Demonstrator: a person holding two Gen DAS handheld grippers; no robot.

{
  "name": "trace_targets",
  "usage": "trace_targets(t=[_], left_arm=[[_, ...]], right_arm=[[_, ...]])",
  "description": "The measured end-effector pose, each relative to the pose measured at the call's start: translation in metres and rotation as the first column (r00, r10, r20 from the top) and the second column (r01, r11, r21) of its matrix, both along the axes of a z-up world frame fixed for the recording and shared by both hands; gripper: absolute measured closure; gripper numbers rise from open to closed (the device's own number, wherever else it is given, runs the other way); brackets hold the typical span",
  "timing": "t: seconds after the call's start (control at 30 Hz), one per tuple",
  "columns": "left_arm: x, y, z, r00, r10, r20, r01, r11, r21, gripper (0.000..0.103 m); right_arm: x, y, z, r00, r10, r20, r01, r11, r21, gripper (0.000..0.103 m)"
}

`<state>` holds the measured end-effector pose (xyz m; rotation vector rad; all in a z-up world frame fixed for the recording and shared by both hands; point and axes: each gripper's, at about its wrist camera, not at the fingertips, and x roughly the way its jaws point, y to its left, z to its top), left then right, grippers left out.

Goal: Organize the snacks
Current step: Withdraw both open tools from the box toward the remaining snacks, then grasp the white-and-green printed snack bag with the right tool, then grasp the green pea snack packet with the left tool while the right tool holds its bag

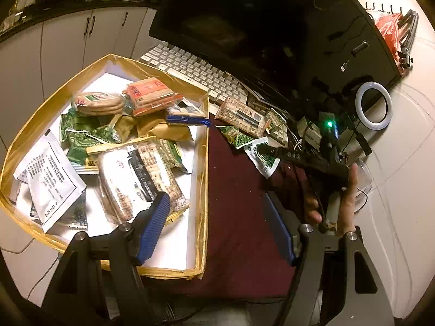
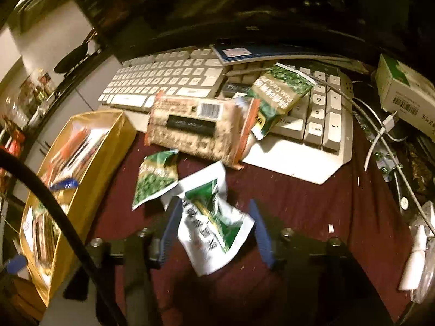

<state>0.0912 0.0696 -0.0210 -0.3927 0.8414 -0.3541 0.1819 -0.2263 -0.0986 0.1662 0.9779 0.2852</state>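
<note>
Black claw (image 2: 214, 231) frames, ribbed blue pads (image 2: 170, 233), silver screws.

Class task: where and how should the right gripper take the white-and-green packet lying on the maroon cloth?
Grip the white-and-green packet across its narrow middle, coming from above. It lies crumpled on the maroon cloth, already between the open right gripper fingers.

snack box (image 2: 89, 184) left of keyboard (image 2: 174, 81), loose packets (image 2: 156, 179) between

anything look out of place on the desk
Yes: a long cracker pack and a green pea snack packet lie on the white keyboard instead of in the gold-lined box.
</note>
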Motion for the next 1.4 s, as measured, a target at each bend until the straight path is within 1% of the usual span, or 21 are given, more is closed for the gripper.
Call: trace_targets(t=[0.07, 0.1, 0.13, 0.17, 0.23, 0.33, 0.4, 0.47, 0.5, 0.6, 0.67, 0.7, 0.77, 0.8, 0.93, 1.0, 1.07, 1.17, 1.23, 1.3, 1.4], left_arm=[[-0.001, -0.001, 0.001, 1.0, -0.001, 0.002, 0.001, 1.0, 0.004, 0.032], [-0.001, -0.002, 0.001, 1.0, -0.003, 0.002, 0.003, 1.0, 0.005, 0.032], [-0.001, -0.003, 0.001, 1.0, -0.004, 0.001, 0.004, 1.0, 0.006, 0.032], [0.0, -0.004, 0.001, 1.0, -0.005, 0.0, 0.005, 1.0, 0.008, 0.032], [0.001, -0.009, 0.0, 1.0, -0.011, -0.009, 0.011, 1.0, 0.011, 0.032], [0.004, -0.016, 0.001, 1.0, -0.026, -0.011, 0.026, 1.0, 0.018, 0.031], [0.008, -0.023, 0.002, 0.999, -0.041, -0.015, 0.042, 0.999, 0.028, 0.031], [0.017, -0.035, 0.003, 0.997, -0.067, -0.035, 0.068, 0.997, 0.031, 0.031], [0.02, -0.04, 0.004, 0.996, -0.076, -0.041, 0.077, 0.996, 0.037, 0.031], [0.043, -0.063, 0.003, 0.992, -0.102, -0.079, 0.109, 0.99, 0.084, 0.031], [0.065, -0.078, -0.001, 0.987, -0.113, -0.112, 0.124, 0.988, 0.093, 0.031], [0.072, -0.082, -0.004, 0.986, -0.108, -0.124, 0.12, 0.988, 0.096, 0.031], [0.091, -0.091, -0.013, 0.986, -0.07, -0.153, 0.086, 0.991, 0.105, 0.032], [0.099, -0.094, -0.017, 0.984, -0.049, -0.172, 0.069, 0.991, 0.114, 0.031], [0.123, -0.102, -0.032, 0.969, 0.026, -0.246, 0.006, 0.992, 0.127, 0.032], [0.13, -0.106, -0.034, 0.965, 0.044, -0.26, -0.012, 0.992, 0.124, 0.032], [0.141, -0.111, -0.034, 0.962, 0.058, -0.268, -0.021, 0.99, 0.14, 0.032], [0.162, -0.116, -0.034, 0.949, 0.076, -0.306, -0.032, 0.989, 0.146, 0.032], [0.176, -0.118, -0.035, 0.942, 0.112, -0.318, -0.063, 0.985, 0.161, 0.032], [0.188, -0.12, -0.037, 0.938, 0.138, -0.32, -0.086, 0.982, 0.169, 0.032], [0.201, -0.124, -0.041, 0.933, 0.172, -0.317, -0.108, 0.972, 0.21, 0.038]], right_arm=[[0.002, -0.001, -0.005, 1.0, 0.004, -0.007, -0.004, 1.0, -0.002, 0.067], [0.0, 0.0, -0.004, 1.0, 0.011, -0.002, -0.011, 1.0, -0.017, 0.079], [-0.003, 0.002, -0.004, 1.0, 0.021, -0.008, -0.022, 0.999, -0.031, 0.08], [-0.008, 0.004, -0.003, 1.0, 0.028, -0.004, -0.028, 0.999, -0.041, 0.088], [-0.021, 0.007, -0.003, 1.0, 0.024, -0.005, -0.024, 0.998, -0.063, 0.088], [-0.048, 0.0, -0.001, 0.999, -0.036, 0.03, 0.038, 0.997, -0.066, 0.088], [-0.06, -0.013, 0.003, 0.995, -0.079, 0.061, 0.08, 0.997, -0.013, 0.088], [-0.075, -0.027, 0.001, 0.987, -0.141, 0.076, 0.138, 0.989, 0.05, 0.088], [-0.078, -0.032, -0.001, 0.984, -0.158, 0.083, 0.153, 0.986, 0.066, 0.088], [-0.092, -0.046, -0.004, 0.971, -0.212, 0.113, 0.196, 0.971, 0.136, 0.088], [-0.091, -0.045, -0.007, 0.968, -0.229, 0.101, 0.21, 0.963, 0.168, 0.088], [-0.089, -0.046, -0.008, 0.968, -0.23, 0.098, 0.213, 0.964, 0.161, 0.088], [-0.09, -0.049, -0.01, 0.963, -0.25, 0.102, 0.238, 0.964, 0.12, 0.088], [-0.082, -0.041, -0.008, 0.962, -0.254, 0.103, 0.243, 0.964, 0.111, 0.088], [-0.081, -0.043, -0.007, 0.958, -0.274, 0.09, 0.263, 0.957, 0.121, 0.088], [-0.081, -0.045, -0.009, 0.958, -0.278, 0.073, 0.267, 0.955, 0.131, 0.088], [-0.081, -0.047, -0.009, 0.958, -0.278, 0.063, 0.268, 0.953, 0.142, 0.088], [-0.081, -0.047, -0.012, 0.96, -0.275, 0.05, 0.266, 0.953, 0.146, 0.088], [-0.079, -0.047, -0.014, 0.961, -0.273, 0.035, 0.265, 0.953, 0.15, 0.088], [-0.08, -0.047, -0.013, 0.961, -0.275, 0.037, 0.267, 0.952, 0.147, 0.088], [-0.08, -0.043, -0.012, 0.962, -0.271, 0.046, 0.263, 0.957, 0.125, 0.088]])
